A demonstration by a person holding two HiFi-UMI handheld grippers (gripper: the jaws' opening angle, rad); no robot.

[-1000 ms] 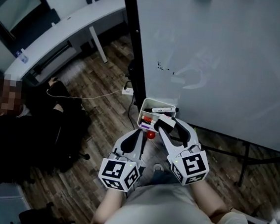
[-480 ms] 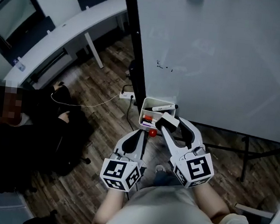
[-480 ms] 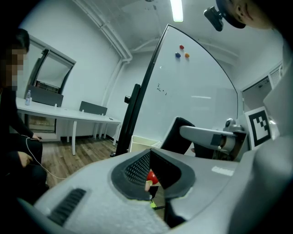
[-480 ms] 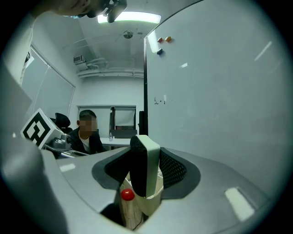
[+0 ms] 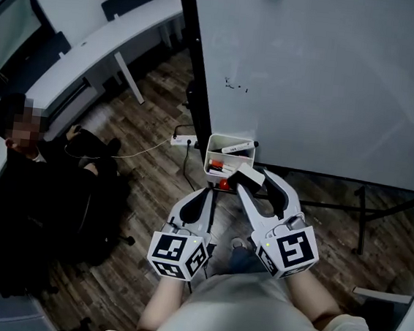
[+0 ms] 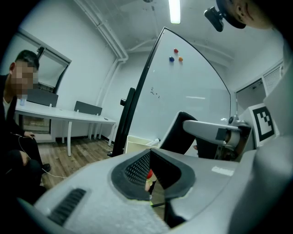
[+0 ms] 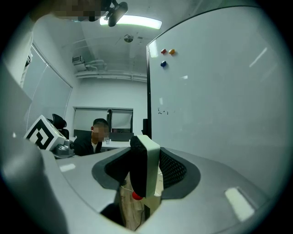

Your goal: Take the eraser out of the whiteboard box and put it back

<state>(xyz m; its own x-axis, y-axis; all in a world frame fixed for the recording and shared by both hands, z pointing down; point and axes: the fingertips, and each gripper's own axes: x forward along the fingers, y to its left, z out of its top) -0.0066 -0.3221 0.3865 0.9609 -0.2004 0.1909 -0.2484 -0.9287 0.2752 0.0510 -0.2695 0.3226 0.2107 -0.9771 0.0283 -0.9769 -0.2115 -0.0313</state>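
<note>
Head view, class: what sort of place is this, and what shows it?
Most likely an office or meeting room: a large standing whiteboard, a whiteboard box with markers at its lower corner, and a long white desk on wood-look flooring.

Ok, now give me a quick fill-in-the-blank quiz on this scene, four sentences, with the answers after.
1. The right gripper is shut on the ____.
2. The left gripper, jaws together, holds ____.
3. A marker lies in the white ____.
4. Three coloured magnets sit high on the ____.
Answers: eraser; nothing; box; whiteboard.
</note>
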